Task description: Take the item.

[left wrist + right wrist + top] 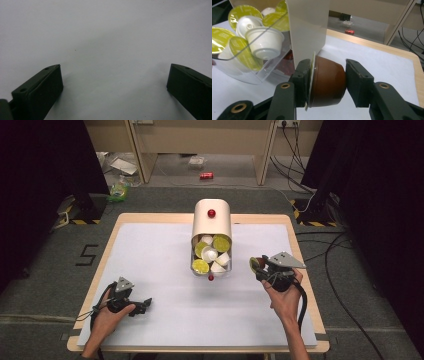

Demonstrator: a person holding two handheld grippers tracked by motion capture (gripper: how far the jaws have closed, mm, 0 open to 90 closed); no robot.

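Note:
A cream-coloured capsule dispenser [212, 231] lies at the table's middle, its clear drawer [211, 266] pulled forward and holding several white and green-lidded capsules [210, 252]. My right gripper [260, 265] hovers to the right of the drawer, shut on a brown capsule [327, 81]; one pad presses its lid, the other its base. In the right gripper view the drawer [259, 75] and the capsules [263, 45] lie at the upper left. My left gripper [146, 303] rests low at the front left, its jaws wide apart over bare mat [110, 50].
A white mat [160, 270] covers the wooden table [295, 227]. A red knob [211, 213] sits on the dispenser's top and another [211, 277] on the drawer's front. Cables and a red can [206, 175] lie on the floor beyond.

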